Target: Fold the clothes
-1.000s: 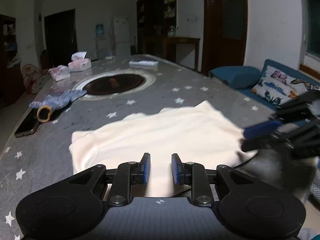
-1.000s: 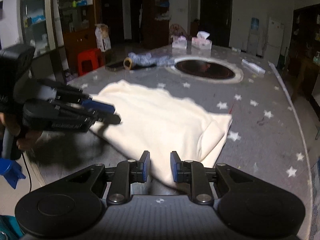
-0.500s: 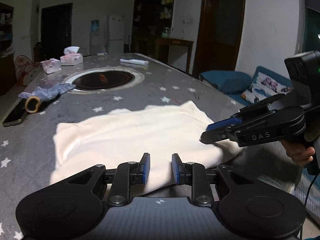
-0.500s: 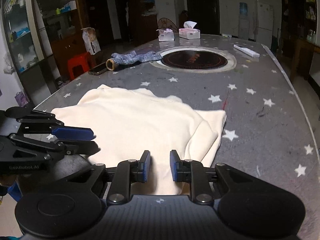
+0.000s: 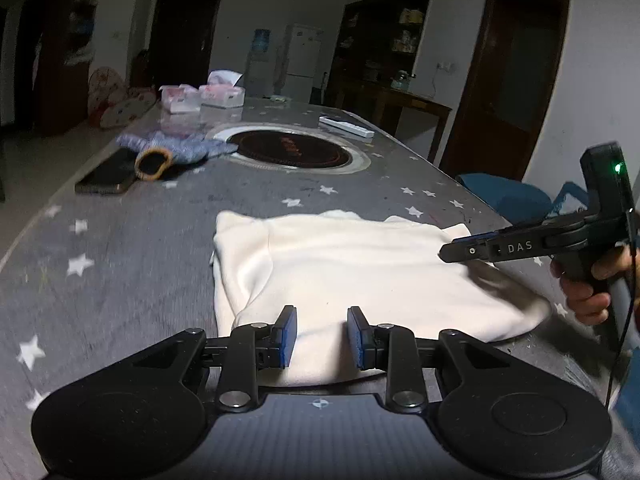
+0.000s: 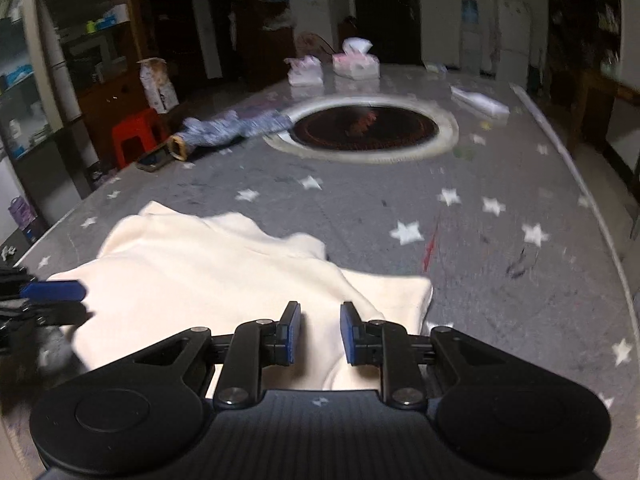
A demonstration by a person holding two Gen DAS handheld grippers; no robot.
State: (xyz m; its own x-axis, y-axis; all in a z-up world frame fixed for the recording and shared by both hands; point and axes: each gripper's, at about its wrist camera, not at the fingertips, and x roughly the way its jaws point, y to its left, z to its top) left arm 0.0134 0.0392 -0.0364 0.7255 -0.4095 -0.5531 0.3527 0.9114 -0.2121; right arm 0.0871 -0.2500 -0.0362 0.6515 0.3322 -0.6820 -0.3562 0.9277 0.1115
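Both the left gripper (image 5: 319, 336) and the right gripper (image 6: 319, 333) stood released above the near hem of the cream garment (image 5: 360, 272), which lay partly folded on the starred table (image 5: 140, 240). Each should pinch only one hem corner. Beyond lay a blue cloth (image 5: 176, 148).

Dim room, motion blur, fisheye bending at edges.

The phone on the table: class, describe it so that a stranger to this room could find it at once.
Start at the dark round plate set into the star-patterned table. Look left, past the blue cloth, to the table's left edge. The phone lies there, the only flat, black, shiny slab, beside the cloth's brown-rimmed cuff.
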